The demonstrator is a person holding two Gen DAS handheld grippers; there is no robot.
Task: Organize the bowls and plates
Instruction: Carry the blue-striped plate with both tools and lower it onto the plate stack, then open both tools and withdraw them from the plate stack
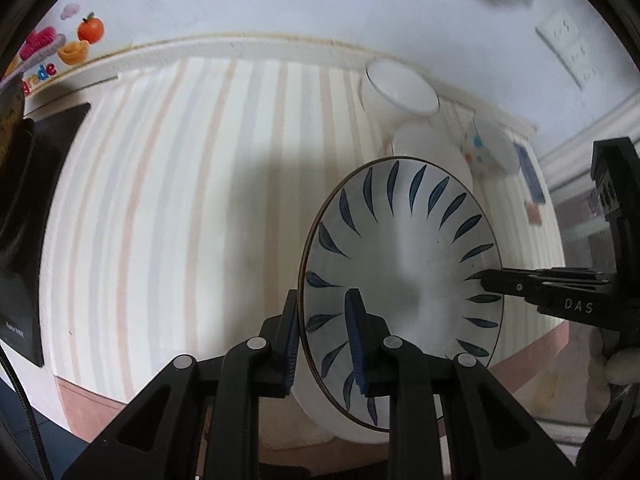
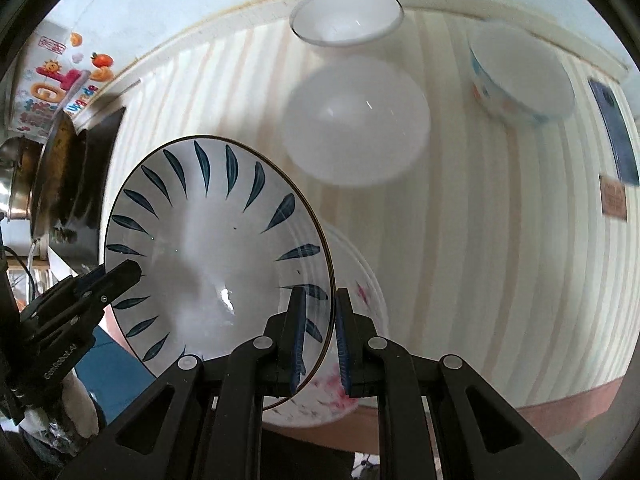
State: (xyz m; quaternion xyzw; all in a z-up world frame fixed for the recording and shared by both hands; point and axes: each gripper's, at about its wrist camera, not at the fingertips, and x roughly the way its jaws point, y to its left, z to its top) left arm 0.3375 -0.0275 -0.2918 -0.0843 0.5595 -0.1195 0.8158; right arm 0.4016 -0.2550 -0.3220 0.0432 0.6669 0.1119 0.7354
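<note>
Blue leaf strokes ring the white plate [image 1: 400,264], held in the air over a striped tablecloth [image 1: 180,200]. The left gripper [image 1: 324,340] is clamped on its near-left rim; the right gripper [image 2: 320,336] is clamped on the opposite rim. Beneath the plate lies a pink-flowered dish [image 2: 360,280]. Farther back stand a plain white plate [image 2: 356,124], a white bowl [image 2: 346,16] and a spotted bowl [image 2: 520,76].
</note>
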